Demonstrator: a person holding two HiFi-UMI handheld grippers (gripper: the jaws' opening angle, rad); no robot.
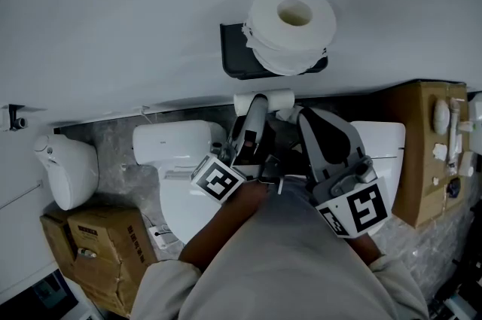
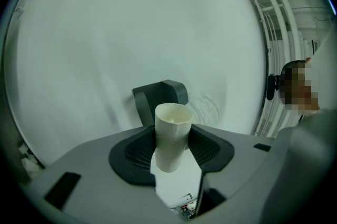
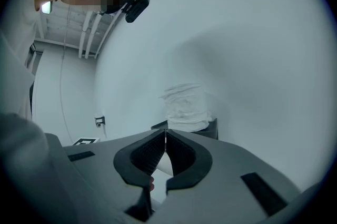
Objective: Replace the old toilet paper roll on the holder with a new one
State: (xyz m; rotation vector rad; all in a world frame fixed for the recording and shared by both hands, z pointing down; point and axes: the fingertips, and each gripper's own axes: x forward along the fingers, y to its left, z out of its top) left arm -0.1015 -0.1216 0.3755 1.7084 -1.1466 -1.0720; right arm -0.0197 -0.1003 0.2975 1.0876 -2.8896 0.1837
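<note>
On the wall (image 1: 113, 17) the holder (image 1: 235, 55) already carries a full roll (image 1: 292, 25), so the swap looks nearly done: the left gripper (image 2: 170, 146) clamps the empty tube (image 2: 171, 125) in its fingers, the right gripper (image 3: 165, 139) is closed on nothing, and the tube now needs discarding.

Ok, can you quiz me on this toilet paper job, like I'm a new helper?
1. True or false: the big white toilet paper roll sits on the dark wall holder.
2. What does the left gripper hold? A) a pale empty cardboard tube B) a scrubbing brush C) nothing
3. Fill the gap: the right gripper has its jaws ____.

Key: 1 true; 2 A; 3 shut.
</note>
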